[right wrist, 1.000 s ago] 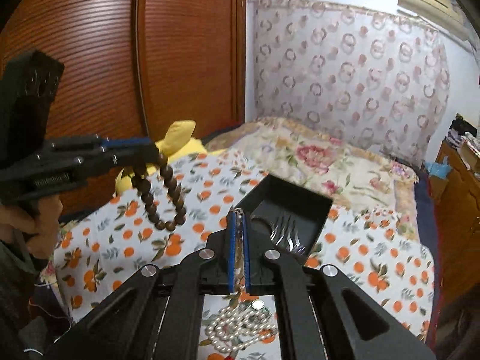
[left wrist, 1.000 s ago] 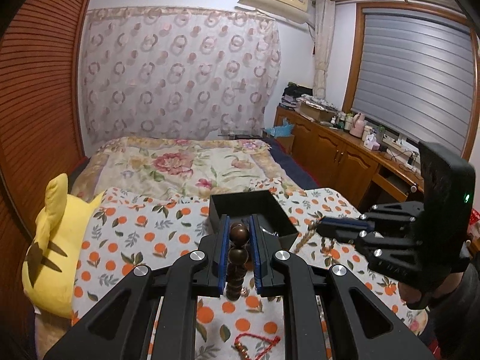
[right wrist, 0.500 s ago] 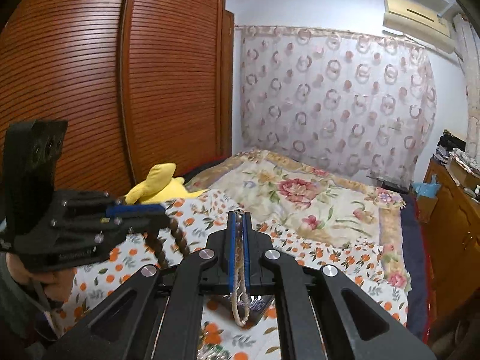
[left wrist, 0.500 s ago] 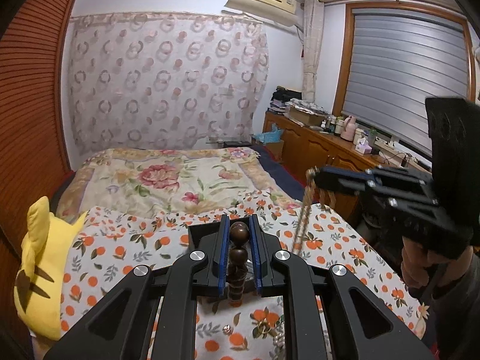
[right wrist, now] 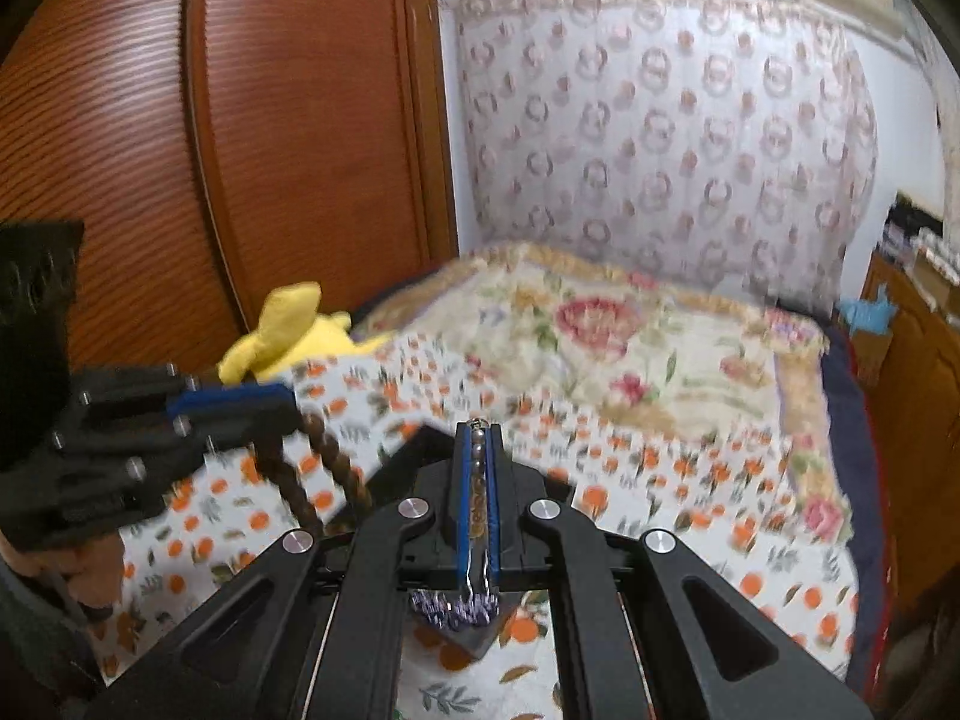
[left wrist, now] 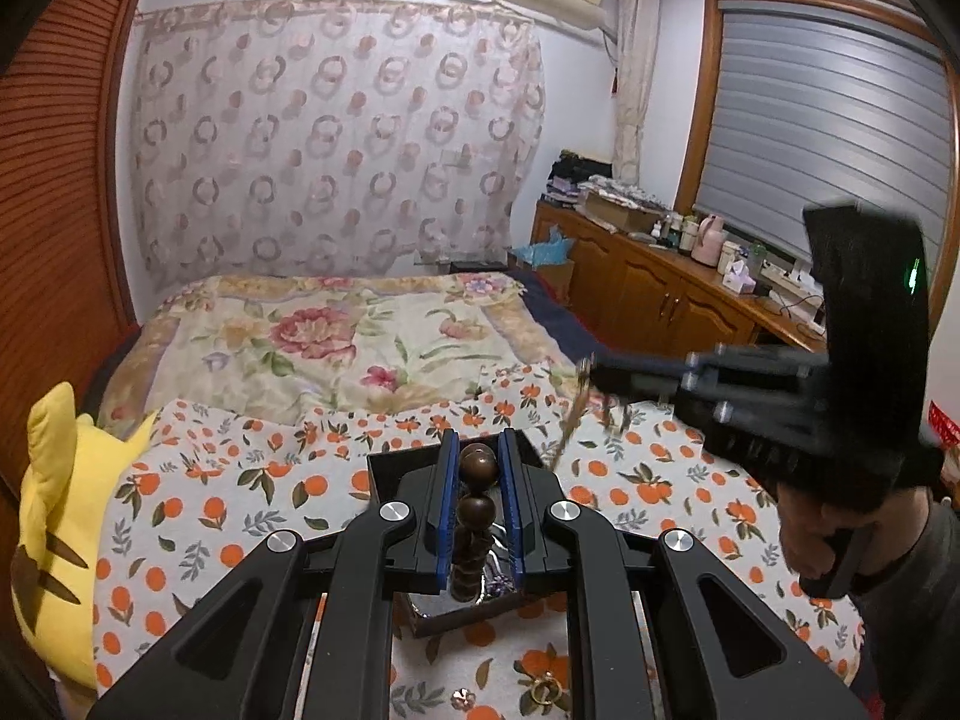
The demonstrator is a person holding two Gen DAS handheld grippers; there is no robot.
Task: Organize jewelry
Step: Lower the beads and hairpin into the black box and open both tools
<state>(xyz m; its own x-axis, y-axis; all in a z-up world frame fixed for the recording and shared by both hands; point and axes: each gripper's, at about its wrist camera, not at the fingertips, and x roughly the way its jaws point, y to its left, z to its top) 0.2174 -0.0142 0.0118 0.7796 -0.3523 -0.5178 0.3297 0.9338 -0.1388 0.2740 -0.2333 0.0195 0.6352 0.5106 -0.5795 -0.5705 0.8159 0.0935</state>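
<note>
While both hang above the black box point(left wrist: 384, 468), left gripper point(left wrist: 478, 468) clamped on brown bead bracelet point(left wrist: 477, 467) — right gripper point(right wrist: 478, 462) pinching thin chain point(right wrist: 477, 483).

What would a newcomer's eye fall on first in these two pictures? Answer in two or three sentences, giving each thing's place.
The dark wooden bead bracelet clamped in the left gripper stands out first, hanging above the black jewelry box on the orange-print cloth. Next comes the yellow plush toy at the bed's left edge.
</note>
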